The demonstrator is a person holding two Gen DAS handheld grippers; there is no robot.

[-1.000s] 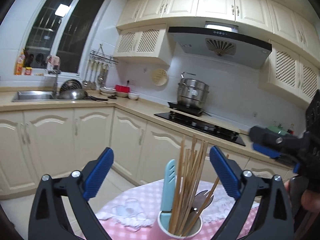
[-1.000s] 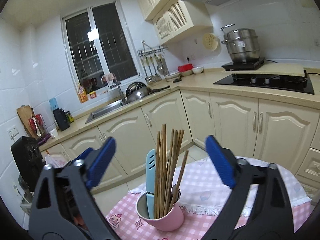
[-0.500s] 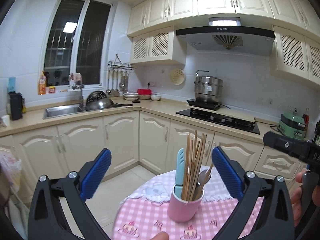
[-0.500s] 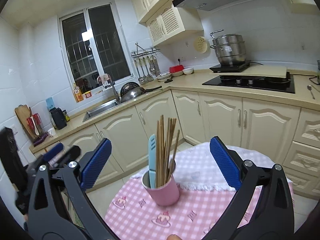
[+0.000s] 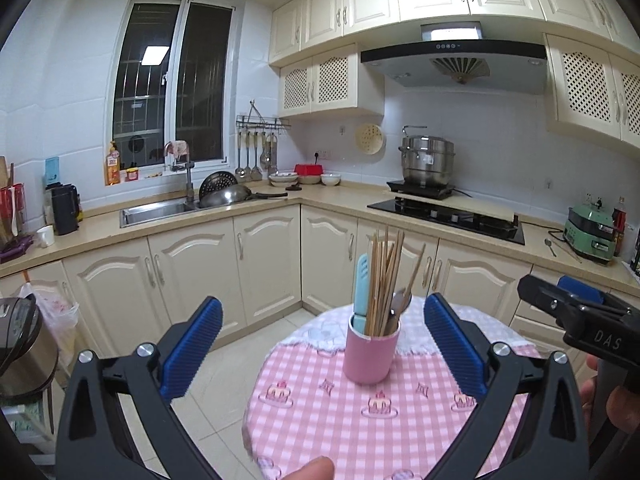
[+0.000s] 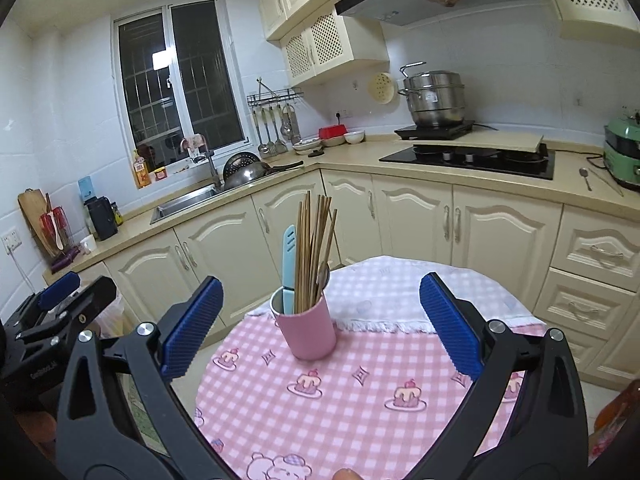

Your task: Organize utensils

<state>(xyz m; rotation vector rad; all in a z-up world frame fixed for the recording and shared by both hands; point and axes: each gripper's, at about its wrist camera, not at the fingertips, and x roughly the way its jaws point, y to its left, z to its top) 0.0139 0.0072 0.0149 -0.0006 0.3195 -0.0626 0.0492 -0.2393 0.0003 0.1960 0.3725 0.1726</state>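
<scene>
A pink cup (image 5: 371, 354) (image 6: 309, 330) stands upright on a round table with a pink checked cloth (image 5: 360, 420) (image 6: 352, 400). It holds several wooden chopsticks (image 5: 386, 280) (image 6: 314, 248), a light blue utensil (image 5: 361, 290) (image 6: 289, 264) and a metal spoon (image 5: 398, 306). My left gripper (image 5: 322, 346) is open and empty, held back from the cup. My right gripper (image 6: 320, 326) is open and empty, also back from the cup. The right gripper shows at the right edge of the left wrist view (image 5: 576, 316).
Cream kitchen cabinets (image 5: 260, 256) and a counter run behind the table, with a sink (image 5: 160, 210), a stove (image 5: 448, 216) and a steel pot (image 5: 428, 160). A spoon (image 6: 585, 176) lies on the counter near a green cooker (image 6: 624, 152). A kettle (image 5: 20, 352) stands at the left.
Both grippers have pulled back and up from the cup, which now looks smaller and farther away. More of the table shows. Both grippers stay open.
</scene>
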